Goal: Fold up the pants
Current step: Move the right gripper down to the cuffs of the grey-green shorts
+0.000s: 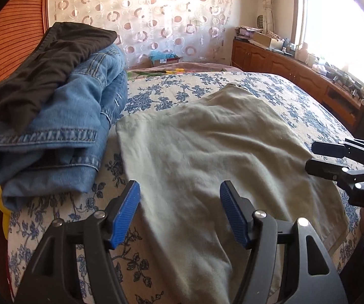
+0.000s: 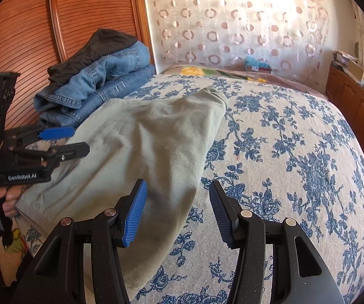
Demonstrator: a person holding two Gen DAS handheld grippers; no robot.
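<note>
The left tongs stand open, their blue pads spread apart with nothing clamped; the pale green pants lie flat on the bed beneath and ahead of them, the cloth running under the gap between the pads without being pinched. In the right wrist view the same left tongs sit at the pants' left edge, fingers apart, carried by a hand wrapped round the handle.

The right tongs are also open, about half spread, holding nothing. Their left pad hangs over the near right edge of the pants, while their right pad is over bare bedspread, cream with blue flowers. From the left wrist view the right tongs hover at the right border of the pants, fingers parted, just above the cloth; whether they touch it I cannot tell.

The pants lie folded into a broad slab, stretching away from both tongs toward a narrower far end.

Beyond and to the left of the left tongs is a stack of folded blue jeans with a dark garment on top, against a slatted wooden panel. Far ahead hangs a ring-patterned curtain, and off to the right of the right tongs runs a wooden cabinet under a bright window.
</note>
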